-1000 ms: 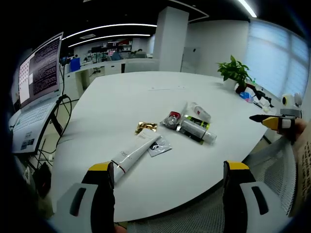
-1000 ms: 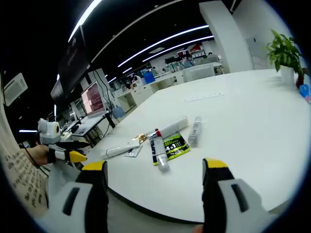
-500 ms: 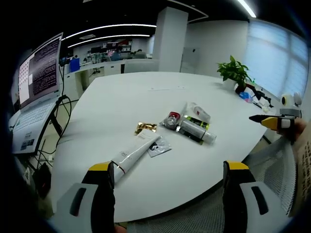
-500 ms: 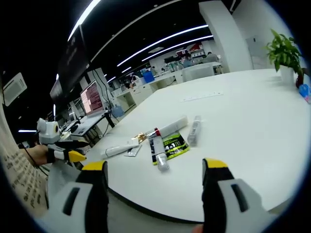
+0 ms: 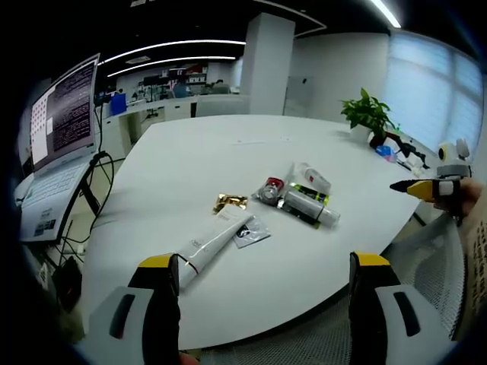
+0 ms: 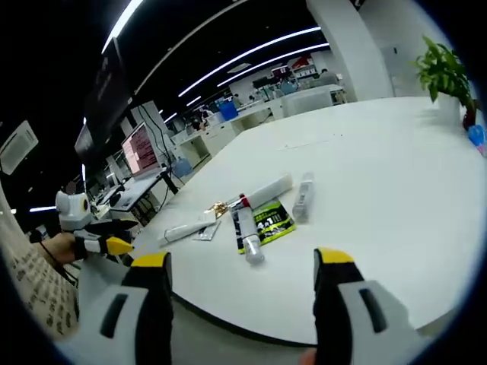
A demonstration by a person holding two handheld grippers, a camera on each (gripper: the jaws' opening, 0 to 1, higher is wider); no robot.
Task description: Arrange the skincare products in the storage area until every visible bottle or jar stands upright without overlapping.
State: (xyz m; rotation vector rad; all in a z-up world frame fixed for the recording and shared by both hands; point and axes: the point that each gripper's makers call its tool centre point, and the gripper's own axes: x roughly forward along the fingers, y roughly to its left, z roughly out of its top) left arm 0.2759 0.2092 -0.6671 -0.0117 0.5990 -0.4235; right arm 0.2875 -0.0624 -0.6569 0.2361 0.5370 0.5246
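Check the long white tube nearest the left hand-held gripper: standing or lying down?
Lying down. The long white tube rests flat on the white table, its length along the surface.

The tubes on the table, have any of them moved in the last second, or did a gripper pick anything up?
Nothing was taken hold of or let go. Only the right gripper view has tilted slightly, a camera shift. The long white tube, the red-capped tube on the green packet and the gold sachet lie flat as before. The left gripper and right gripper stay open at the table edge.
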